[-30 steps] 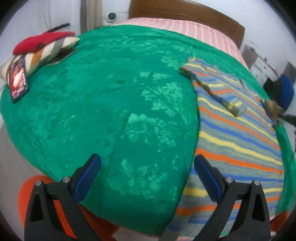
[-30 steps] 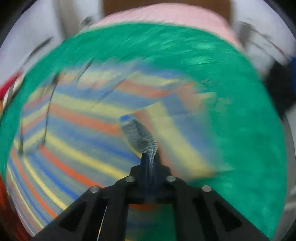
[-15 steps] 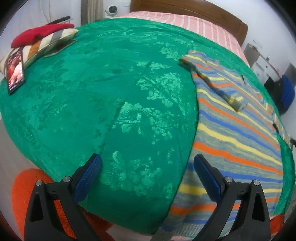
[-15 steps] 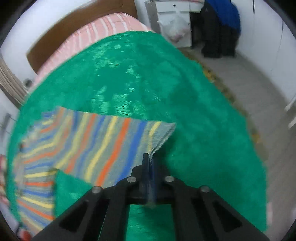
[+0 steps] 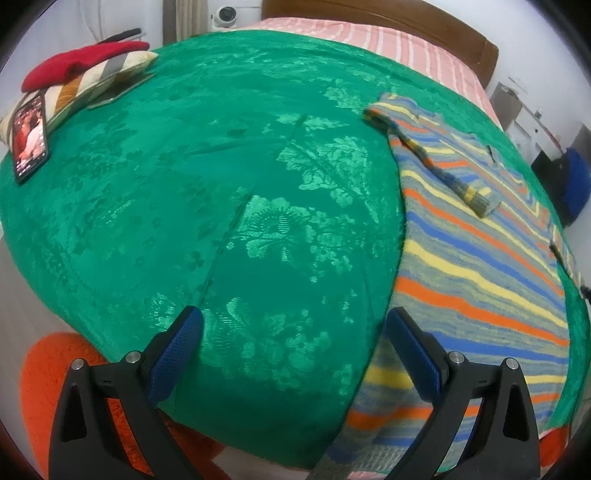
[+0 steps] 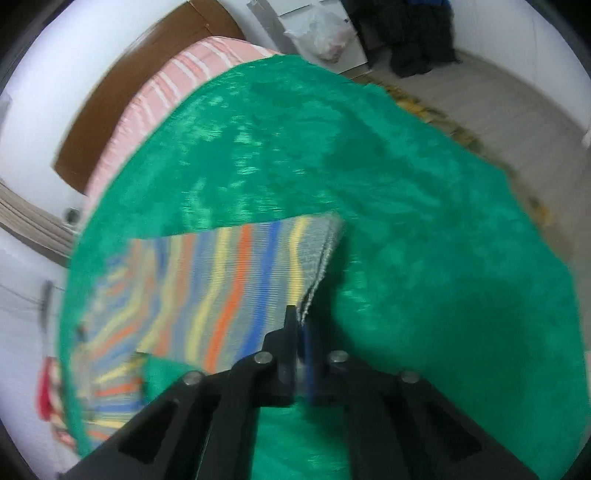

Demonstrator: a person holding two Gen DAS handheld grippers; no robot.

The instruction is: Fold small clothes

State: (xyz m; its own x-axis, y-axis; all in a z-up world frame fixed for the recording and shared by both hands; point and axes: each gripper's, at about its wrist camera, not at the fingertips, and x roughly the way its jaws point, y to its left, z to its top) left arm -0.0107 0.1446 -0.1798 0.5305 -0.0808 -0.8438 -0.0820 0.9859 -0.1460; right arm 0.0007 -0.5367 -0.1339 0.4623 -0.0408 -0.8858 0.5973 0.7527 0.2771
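Note:
A striped knit sweater (image 5: 480,266) in grey, blue, yellow and orange lies spread on the green bedspread (image 5: 221,206), at the right of the left wrist view. One sleeve (image 5: 443,166) is folded across its chest. My left gripper (image 5: 291,354) hangs open over the near bed edge, just left of the sweater's hem, with nothing between its blue pads. In the right wrist view my right gripper (image 6: 301,325) is shut on the cuff of the other sleeve (image 6: 229,291), which stretches out sideways over the bedspread (image 6: 406,221).
A striped pillow (image 5: 85,85) with a red garment on it and a phone (image 5: 29,136) lie at the far left of the bed. An orange rug (image 5: 48,376) lies below the near edge. Dark clothes (image 6: 413,40) and a white cabinet (image 6: 295,18) stand past the bed's right side.
My right gripper has swung the pinched sleeve cuff outward from over the sweater's body to the side of the bed and rolled. The left gripper has hardly moved.

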